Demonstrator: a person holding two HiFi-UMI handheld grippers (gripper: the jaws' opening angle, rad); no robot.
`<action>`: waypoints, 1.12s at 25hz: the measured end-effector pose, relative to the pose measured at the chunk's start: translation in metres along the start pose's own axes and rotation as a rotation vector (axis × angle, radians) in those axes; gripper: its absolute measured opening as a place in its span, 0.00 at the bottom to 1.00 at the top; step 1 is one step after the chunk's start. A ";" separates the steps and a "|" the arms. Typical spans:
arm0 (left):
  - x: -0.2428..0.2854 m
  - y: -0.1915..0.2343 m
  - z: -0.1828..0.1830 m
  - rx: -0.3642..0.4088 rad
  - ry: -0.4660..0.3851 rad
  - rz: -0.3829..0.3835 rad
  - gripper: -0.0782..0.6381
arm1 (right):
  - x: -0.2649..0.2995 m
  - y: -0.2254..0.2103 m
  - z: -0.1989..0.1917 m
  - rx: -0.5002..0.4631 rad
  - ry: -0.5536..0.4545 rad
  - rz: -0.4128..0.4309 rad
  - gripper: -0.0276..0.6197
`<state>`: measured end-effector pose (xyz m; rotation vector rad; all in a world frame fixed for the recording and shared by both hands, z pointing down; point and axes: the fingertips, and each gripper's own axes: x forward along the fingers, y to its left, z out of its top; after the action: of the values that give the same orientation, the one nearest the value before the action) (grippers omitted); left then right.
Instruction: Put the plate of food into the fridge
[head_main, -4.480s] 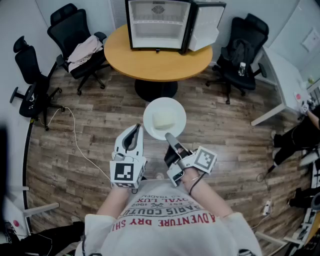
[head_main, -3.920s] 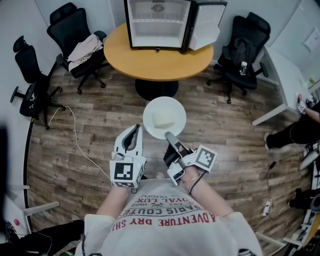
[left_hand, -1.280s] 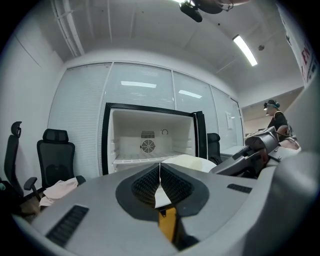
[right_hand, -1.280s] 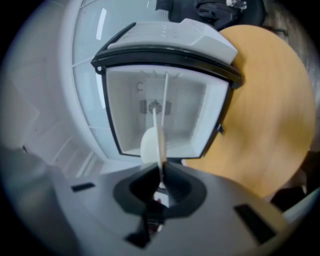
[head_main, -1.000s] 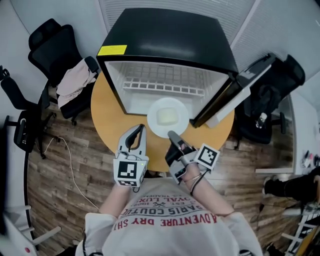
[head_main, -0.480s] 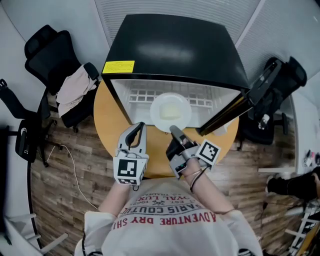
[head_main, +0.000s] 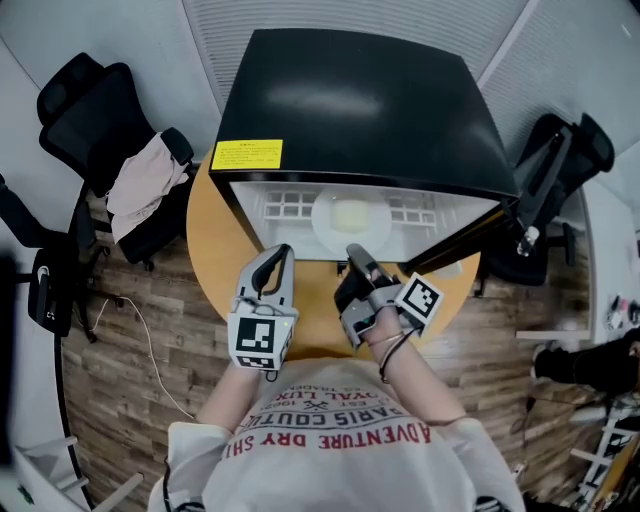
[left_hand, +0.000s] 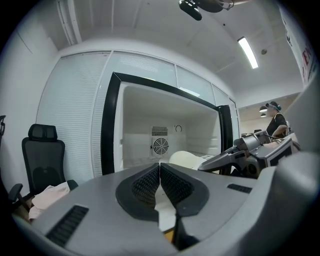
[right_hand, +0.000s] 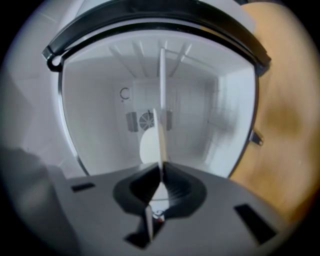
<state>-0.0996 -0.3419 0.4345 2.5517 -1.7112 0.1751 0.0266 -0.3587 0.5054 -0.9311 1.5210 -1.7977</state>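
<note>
Jaws pinch round white plate; pale food atop.

Pale food on the round white plate was too faint to identify. Print on the yellow label of the black mini fridge was too small to read. The right gripper view was blurred, with the plate edge-on.
</note>
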 end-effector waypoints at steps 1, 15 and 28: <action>0.002 0.001 -0.001 -0.001 0.002 -0.003 0.15 | 0.002 0.000 0.002 0.003 -0.009 -0.001 0.10; 0.019 0.005 -0.006 -0.021 0.013 -0.039 0.15 | 0.032 0.009 0.015 0.018 -0.097 0.019 0.13; 0.023 0.012 -0.011 -0.027 0.025 -0.024 0.15 | 0.052 -0.005 0.019 0.009 -0.112 -0.010 0.37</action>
<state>-0.1023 -0.3662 0.4478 2.5386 -1.6625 0.1813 0.0126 -0.4106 0.5190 -1.0194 1.4399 -1.7278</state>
